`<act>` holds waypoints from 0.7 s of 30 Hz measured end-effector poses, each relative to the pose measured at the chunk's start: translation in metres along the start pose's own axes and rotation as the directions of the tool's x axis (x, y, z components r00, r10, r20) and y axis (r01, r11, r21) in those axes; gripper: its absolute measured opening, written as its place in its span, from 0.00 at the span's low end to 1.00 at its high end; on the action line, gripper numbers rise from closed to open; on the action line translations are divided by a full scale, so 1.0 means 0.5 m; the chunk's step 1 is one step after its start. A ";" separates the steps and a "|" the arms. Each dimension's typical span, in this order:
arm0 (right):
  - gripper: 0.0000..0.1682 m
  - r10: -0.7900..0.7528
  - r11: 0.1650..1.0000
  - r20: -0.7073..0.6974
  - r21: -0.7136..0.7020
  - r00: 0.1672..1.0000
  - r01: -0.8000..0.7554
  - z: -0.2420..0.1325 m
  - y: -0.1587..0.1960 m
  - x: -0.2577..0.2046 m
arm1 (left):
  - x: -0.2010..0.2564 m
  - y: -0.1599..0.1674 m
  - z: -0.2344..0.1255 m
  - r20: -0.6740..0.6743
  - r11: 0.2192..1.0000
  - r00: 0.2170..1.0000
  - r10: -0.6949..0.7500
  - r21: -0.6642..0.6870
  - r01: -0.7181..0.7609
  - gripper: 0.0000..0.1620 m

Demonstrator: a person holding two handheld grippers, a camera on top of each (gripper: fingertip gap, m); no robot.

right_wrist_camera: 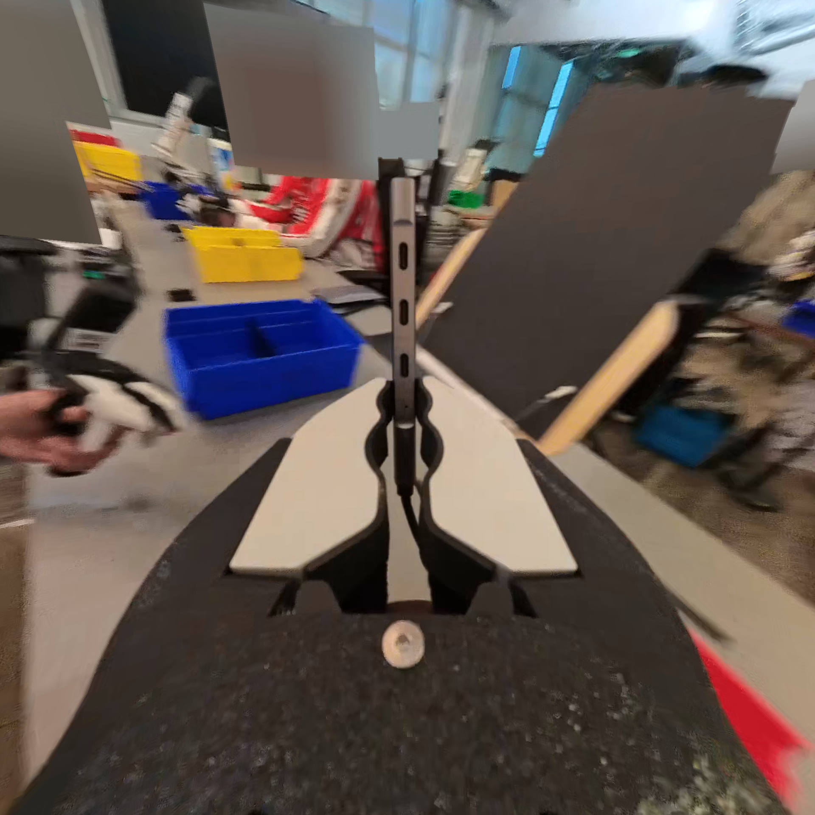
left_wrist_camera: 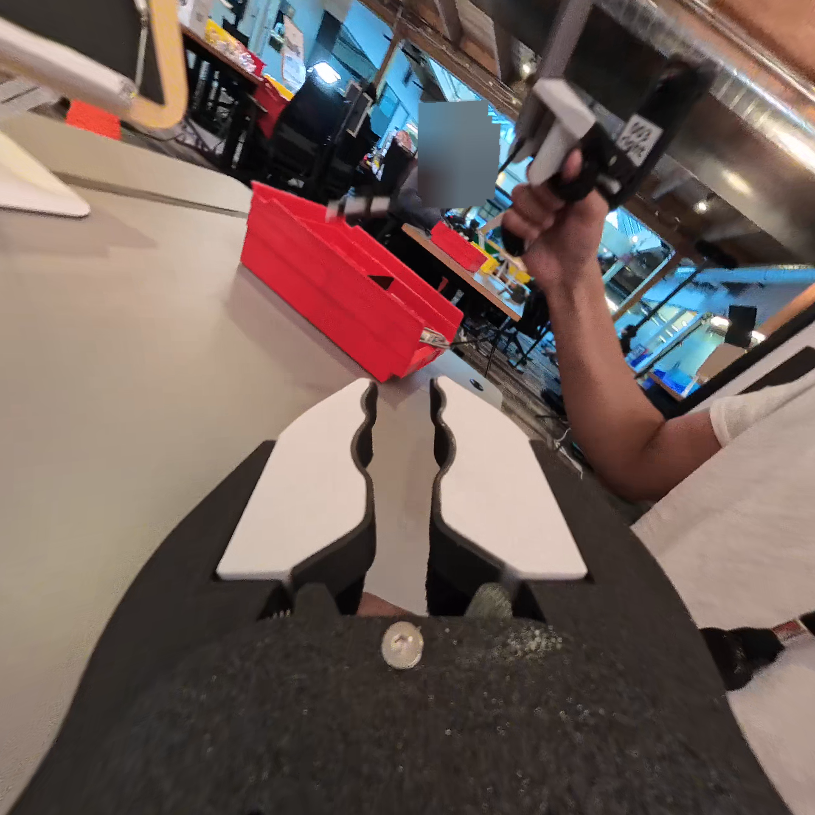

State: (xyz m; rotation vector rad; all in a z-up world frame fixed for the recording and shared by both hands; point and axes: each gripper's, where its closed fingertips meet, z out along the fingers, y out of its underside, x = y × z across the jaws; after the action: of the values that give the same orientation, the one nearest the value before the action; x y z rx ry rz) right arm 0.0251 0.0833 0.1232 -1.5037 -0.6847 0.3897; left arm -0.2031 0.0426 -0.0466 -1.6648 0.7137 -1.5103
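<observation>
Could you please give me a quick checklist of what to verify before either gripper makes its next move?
1. Right gripper grip on the grey USB hub: shut on its cable end, ok.
2. Hub alignment: straight along the fingers, ok.
3. Hub cable: runs back between the fingers; snagging cannot tell.
4. Left gripper: open, holding nothing, ok.
5. Red bin near the left gripper: on the table; contents cannot tell.
6. Blue bin: its visible compartments look empty, ok.

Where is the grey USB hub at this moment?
In the right wrist view, the grey USB hub stands upright at centre, clamped in the right gripper, above the table with the blue bin to its left.
</observation>
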 end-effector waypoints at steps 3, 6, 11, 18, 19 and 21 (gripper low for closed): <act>0.05 -0.088 0.995 -0.145 -0.062 0.985 0.080 -0.022 0.007 0.132 | -0.029 0.016 -0.019 0.039 1.000 0.999 -0.011 -0.006 0.011 0.12; 0.05 0.006 0.974 -0.132 -0.225 0.991 -0.036 -0.011 0.128 0.229 | -0.044 0.013 -0.036 0.065 1.000 0.998 -0.004 -0.005 0.004 0.12; 0.05 0.220 0.766 -0.168 -0.580 0.961 -0.277 -0.018 0.425 0.305 | -0.047 0.005 -0.056 0.079 1.000 0.997 -0.015 0.029 0.013 0.12; 0.06 0.133 0.312 -0.234 -0.912 0.963 -0.265 -0.059 0.603 0.321 | -0.056 0.017 -0.055 0.118 1.000 0.993 0.022 -0.007 -0.022 0.12; 0.07 0.126 0.308 -0.247 -0.911 0.961 -0.275 -0.049 0.603 0.331 | -0.056 0.021 -0.052 0.124 0.999 0.992 0.032 -0.019 -0.030 0.12; 0.11 0.194 0.248 -0.264 -0.919 0.945 -0.307 -0.039 0.616 0.321 | -0.054 0.030 -0.045 0.142 0.997 0.988 0.064 -0.047 -0.058 0.12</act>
State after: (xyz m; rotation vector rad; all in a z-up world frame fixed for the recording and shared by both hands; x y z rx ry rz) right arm 0.2128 0.1867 -0.1510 -2.8493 -0.5964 0.0869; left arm -0.2279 0.0525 -0.0740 -1.7477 0.7172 -1.3263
